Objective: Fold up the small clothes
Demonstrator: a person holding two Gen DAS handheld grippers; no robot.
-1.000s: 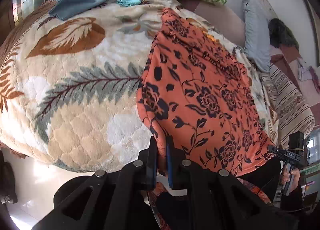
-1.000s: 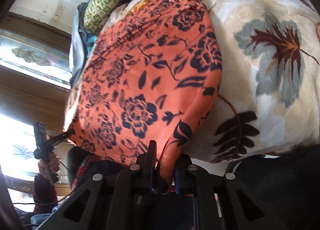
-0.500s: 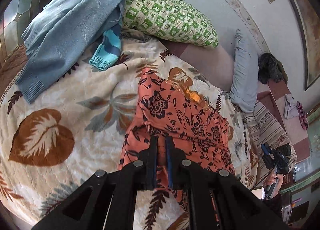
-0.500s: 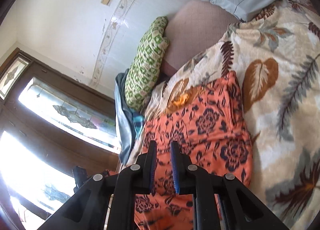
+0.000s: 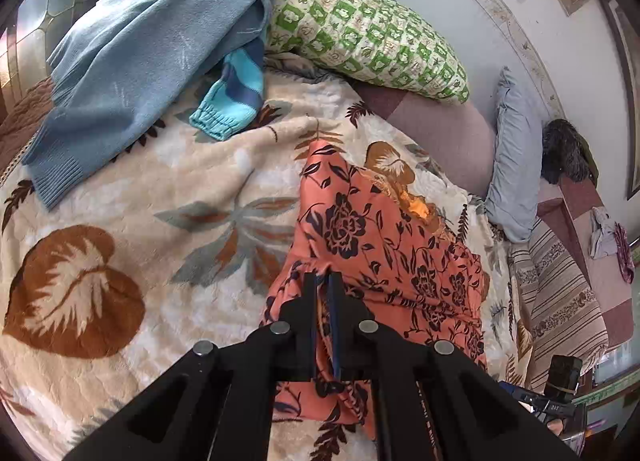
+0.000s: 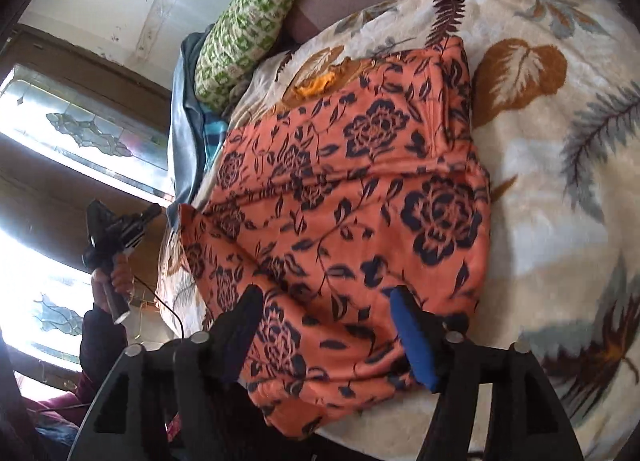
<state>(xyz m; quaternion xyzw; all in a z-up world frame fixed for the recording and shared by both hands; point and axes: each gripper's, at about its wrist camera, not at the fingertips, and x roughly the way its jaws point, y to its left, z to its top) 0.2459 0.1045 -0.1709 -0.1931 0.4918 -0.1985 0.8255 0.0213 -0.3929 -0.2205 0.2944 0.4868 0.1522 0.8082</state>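
Note:
An orange garment with dark flowers (image 5: 380, 245) lies folded over itself on the leaf-patterned blanket (image 5: 120, 241). My left gripper (image 5: 323, 281) is shut on the garment's folded edge, with cloth pinched between its blue pads. In the right wrist view the same garment (image 6: 352, 189) spreads out ahead. My right gripper (image 6: 326, 295) hovers over its near end with its jaws opening wide. The cloth lies under and between the fingers (image 6: 412, 333), but the pads do not press it. The left gripper (image 6: 116, 229) shows at the far left, held by a hand.
A light blue sweater (image 5: 140, 53) and a turquoise striped piece (image 5: 236, 101) lie at the back left. A green patterned pillow (image 5: 360, 37) and a grey pillow (image 5: 516, 157) rest against the wall. A striped cushion (image 5: 560, 293) is at the right.
Both grippers carried the garment's near edge forward over the rest, folding it. The right jaws, shut on the cloth before, have spread and let it go. The left still pinches it.

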